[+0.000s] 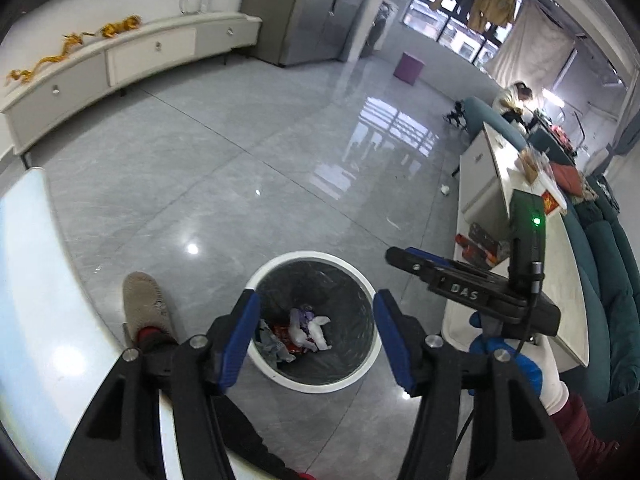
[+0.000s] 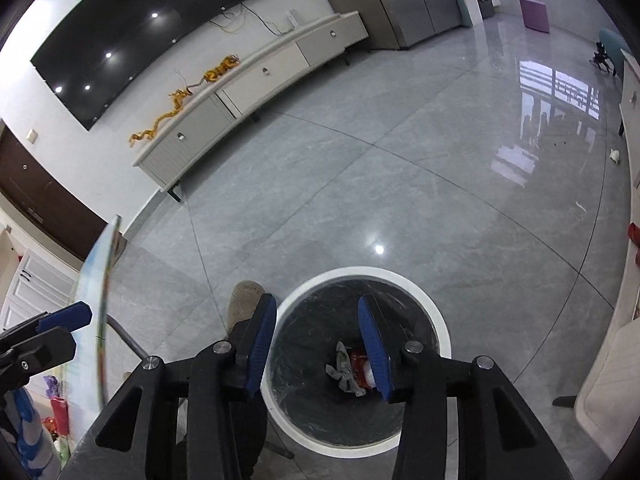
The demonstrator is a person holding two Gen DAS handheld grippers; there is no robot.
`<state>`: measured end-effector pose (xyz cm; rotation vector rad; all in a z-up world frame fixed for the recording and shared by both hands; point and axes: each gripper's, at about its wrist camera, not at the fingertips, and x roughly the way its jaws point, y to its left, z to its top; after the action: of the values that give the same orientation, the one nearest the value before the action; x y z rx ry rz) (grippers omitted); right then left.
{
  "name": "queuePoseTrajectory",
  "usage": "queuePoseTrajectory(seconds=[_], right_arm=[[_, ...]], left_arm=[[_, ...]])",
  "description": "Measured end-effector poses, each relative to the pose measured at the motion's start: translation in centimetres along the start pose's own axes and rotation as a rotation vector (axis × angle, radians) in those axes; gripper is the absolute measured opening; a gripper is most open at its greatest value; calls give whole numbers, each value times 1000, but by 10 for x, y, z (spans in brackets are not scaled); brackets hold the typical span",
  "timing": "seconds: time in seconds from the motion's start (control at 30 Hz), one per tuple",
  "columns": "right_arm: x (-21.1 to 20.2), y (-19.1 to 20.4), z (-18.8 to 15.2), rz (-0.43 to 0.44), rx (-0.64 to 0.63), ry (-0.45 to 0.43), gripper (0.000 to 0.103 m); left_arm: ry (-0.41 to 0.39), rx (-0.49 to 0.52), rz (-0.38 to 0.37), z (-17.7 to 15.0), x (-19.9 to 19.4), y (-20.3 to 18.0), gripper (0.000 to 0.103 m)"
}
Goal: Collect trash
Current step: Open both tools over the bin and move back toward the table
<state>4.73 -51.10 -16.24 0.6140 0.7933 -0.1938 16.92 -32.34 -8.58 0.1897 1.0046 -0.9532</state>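
Hovering both claws over the waste bin (image 1: 374, 344), we are looking down into its mouth. We are holding the left gripper (image 1: 316, 334) with its blue pads spread, nothing between them, only the bin's dark liner showing through the gap. We are holding the right gripper (image 2: 318, 344) the same way: pads apart, empty, framing the bin (image 2: 440, 332) from just above its white rim.

Inside the bin, at the bottom, we are seeing collected trash (image 1: 298, 330): a white crumpled tissue, a red wrapper, a greyish scrap. In the right wrist view the same heap (image 2: 348, 370) is lying below and slightly toward the right pad.

Just beside the bin, on its left, a person's slippered foot (image 1: 142, 306) is standing on the grey floor (image 1: 240, 180). To the bin's right, the right gripper's body is showing in the left view, carried by a gloved hand (image 1: 520, 364), near the edge of a pale low table (image 1: 496, 184).

Well beyond the bin, near that table's far foot, one small white scrap (image 1: 444, 189) is lying on the floor; it also shows in the right view (image 2: 615, 155). We are judging that as the next piece. It lies ahead and to the right of both claws, so the right hand is nearer. Too small to tell its long axis.

Farther still: a white cabinet (image 2: 256, 92) along the wall.
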Motion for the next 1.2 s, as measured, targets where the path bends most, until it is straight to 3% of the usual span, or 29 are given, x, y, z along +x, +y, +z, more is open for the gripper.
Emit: queuePoseTrajectory(seconds=[0.37, 0.6, 0.77, 1.03, 1.2], right_arm=[[-62, 103, -6, 162, -197, -93, 41], [-83, 186, -30, 276, -347, -84, 42], [-88, 239, -49, 341, -444, -65, 42], [-89, 301, -82, 404, -569, -28, 42], [-88, 326, -95, 422, -616, -6, 42]], left_arm=[[-216, -28, 152, -61, -138, 41, 57], [-310, -103, 305, -137, -228, 88, 59], [-366, -184, 432, -206, -285, 121, 69], [-392, -340, 569, -305, -329, 157, 73], [-433, -435, 611, -345, -345, 166, 73]])
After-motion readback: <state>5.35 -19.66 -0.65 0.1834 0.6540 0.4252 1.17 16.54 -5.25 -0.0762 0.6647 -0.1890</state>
